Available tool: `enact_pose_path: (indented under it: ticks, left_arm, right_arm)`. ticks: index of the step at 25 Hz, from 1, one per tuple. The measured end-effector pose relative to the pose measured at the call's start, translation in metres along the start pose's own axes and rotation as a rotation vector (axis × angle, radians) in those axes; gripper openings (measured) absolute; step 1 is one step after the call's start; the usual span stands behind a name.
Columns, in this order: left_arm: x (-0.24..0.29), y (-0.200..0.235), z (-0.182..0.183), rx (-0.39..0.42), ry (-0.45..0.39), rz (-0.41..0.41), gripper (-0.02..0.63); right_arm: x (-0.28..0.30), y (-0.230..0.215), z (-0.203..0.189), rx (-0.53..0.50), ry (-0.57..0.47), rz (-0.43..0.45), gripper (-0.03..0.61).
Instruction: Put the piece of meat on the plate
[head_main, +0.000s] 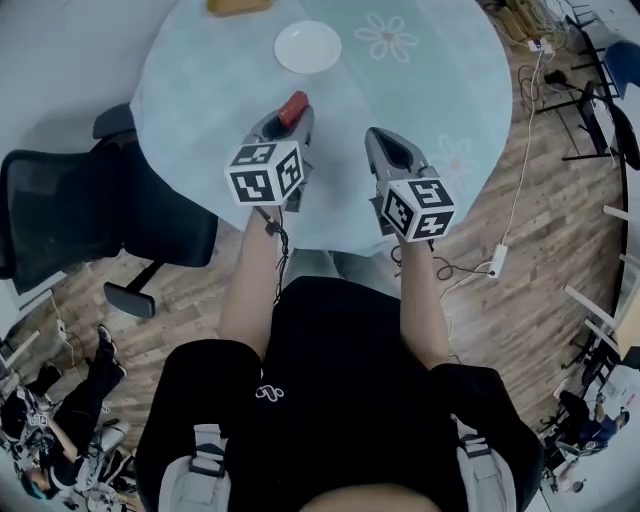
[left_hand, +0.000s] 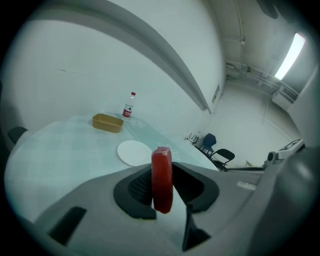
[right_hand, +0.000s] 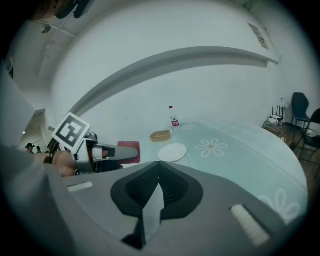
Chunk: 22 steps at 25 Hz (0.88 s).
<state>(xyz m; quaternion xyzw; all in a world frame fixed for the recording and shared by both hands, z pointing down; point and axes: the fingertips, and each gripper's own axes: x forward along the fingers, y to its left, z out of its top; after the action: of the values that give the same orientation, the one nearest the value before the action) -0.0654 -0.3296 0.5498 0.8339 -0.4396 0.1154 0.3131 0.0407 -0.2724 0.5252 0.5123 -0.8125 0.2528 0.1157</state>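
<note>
Since the left hand-held gripper (left_hand: 163, 172) has the flat red piece of meat (left_hand: 162, 180) pinched edge-on between its narrowly parted jaws, the step in hand looks to be the carry to the round white plate (left_hand: 134, 152). The meat stands upright in the grip above the near part of the round worktop (head_main: 200, 90), which has a pale blue-green flowered cloth. It is well short of the plate, which lies further out toward the far side. Beyond the plate sit a shallow tan oblong dish (left_hand: 107, 122) and a small clear bottle (left_hand: 129, 105) with a red cap; neither seems to block a straight path.

To do this well, I would keep the squeeze steady and carry the meat forward until it hangs over the plate's middle, not its rim. It should then be lowered until its bottom edge is touching or nearly touching the plate before the jaws part. Held on edge, the slab will probably topple flat on release, so leaning its broad face toward the plate's centre should keep it from flopping over the rim. The plate looks light and may slide on the cloth, so approach from above without nudging it.

The right hand-held gripper (right_hand: 159, 167) has its jaws together with nothing between them and hangs beside the left one.
</note>
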Motion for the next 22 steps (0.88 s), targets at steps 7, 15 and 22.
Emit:
enact_pose_path:
  ticks: [7, 15, 22]
  left_arm:
    - [0.081, 0.018, 0.016, -0.004, 0.091, -0.076, 0.091]
    - [0.170, 0.065, 0.022, -0.207, 0.199, -0.088, 0.091]
    - [0.197, 0.088, 0.011, -0.406, 0.210, -0.049, 0.092]
  right_arm:
    - [-0.016, -0.017, -0.006, 0.012, 0.027, -0.032, 0.008]
    - [-0.033, -0.053, -0.011, 0.036, 0.051, -0.116, 0.008]
    - [-0.054, -0.083, -0.016, 0.051, 0.057, -0.179, 0.008]
